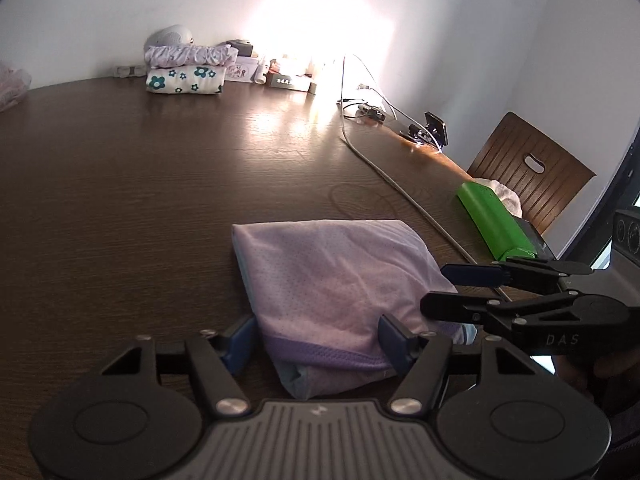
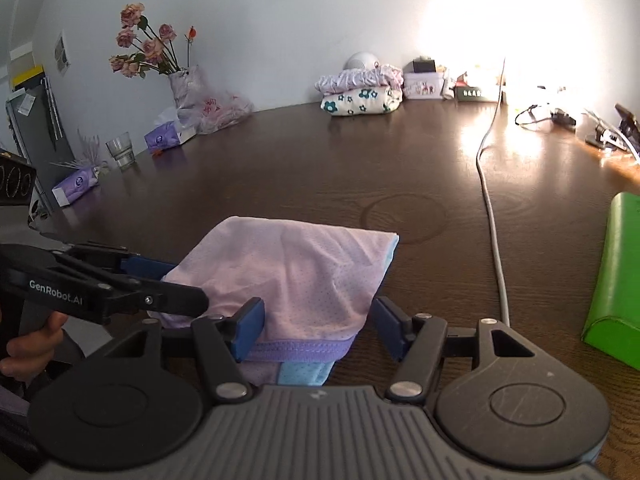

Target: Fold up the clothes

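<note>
A folded pale pink mesh garment (image 1: 332,280) with a purple waistband and light blue underside lies on the dark wooden table (image 1: 140,200); it also shows in the right wrist view (image 2: 296,276). My left gripper (image 1: 320,340) is open, its blue fingers on either side of the garment's near end. My right gripper (image 2: 316,326) is open too, straddling the waistband end. Each gripper shows in the other's view, the right one (image 1: 464,288) beside the garment's right edge, the left one (image 2: 168,288) at its left edge.
A stack of folded clothes (image 1: 188,68) sits at the table's far edge. A grey cable (image 1: 400,188) runs across the table. A green case (image 1: 496,220) lies on the right, by a wooden chair (image 1: 528,172). Flowers (image 2: 148,44), a glass (image 2: 120,150) and tissue packs (image 2: 76,184) stand at the left.
</note>
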Available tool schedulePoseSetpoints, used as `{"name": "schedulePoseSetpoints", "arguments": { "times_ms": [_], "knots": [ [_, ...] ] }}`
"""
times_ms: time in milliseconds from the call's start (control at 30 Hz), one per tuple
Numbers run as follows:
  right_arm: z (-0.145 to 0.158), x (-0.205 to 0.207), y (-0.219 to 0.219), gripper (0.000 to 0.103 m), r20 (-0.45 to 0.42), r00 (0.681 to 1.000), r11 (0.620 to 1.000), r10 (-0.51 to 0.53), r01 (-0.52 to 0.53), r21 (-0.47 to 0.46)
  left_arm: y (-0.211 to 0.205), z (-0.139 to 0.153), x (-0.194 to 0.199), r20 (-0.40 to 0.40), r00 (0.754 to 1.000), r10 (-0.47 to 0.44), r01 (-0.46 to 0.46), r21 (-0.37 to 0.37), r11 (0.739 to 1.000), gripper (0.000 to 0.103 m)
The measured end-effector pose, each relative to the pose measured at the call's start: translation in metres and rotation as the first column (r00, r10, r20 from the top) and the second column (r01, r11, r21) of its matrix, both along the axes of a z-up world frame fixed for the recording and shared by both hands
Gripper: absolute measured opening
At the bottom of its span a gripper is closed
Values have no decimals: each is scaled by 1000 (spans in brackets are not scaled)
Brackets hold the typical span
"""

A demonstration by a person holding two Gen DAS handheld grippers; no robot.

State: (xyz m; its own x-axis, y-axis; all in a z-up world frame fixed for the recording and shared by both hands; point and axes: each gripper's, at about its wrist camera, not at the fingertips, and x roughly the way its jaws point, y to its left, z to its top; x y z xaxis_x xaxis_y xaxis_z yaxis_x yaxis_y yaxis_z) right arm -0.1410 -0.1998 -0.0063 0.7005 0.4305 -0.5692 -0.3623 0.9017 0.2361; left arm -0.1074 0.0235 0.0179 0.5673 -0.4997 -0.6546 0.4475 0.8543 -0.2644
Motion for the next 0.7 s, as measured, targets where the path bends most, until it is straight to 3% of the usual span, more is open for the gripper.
{"name": "schedulePoseSetpoints", "arguments": {
  "times_ms": [233, 333, 400, 533, 600, 700],
  "knots": [
    [-3, -4, 11, 55, 24, 1000, 999, 11, -10, -48, -9, 1, -1, 4, 1000, 7, -8, 35, 999, 62],
    [-3, -5, 13, 40, 25, 999, 999, 29, -28, -41, -11, 1, -2, 0, 1000, -19, 19, 29, 999, 46],
    [-3, -5, 13, 40, 23, 999, 999, 28, -28, -37, -13, 2, -3, 6, 1000, -29, 29, 30, 999, 38],
    [-2, -4, 13, 42, 19, 1000, 999, 22, -21, -34, -11, 5, -4, 18, 1000, -20, 19, 31, 999, 40],
    [-2, -3, 12, 43, 17, 1000, 999, 19, -18, -33, -9, 6, -5, 23, 1000, -10, 9, 33, 999, 50],
    [-2, -3, 12, 43, 14, 1000, 999, 14, -13, -32, -11, 5, -5, 22, 1000, -9, 8, 41, 999, 50]
  ]
}}
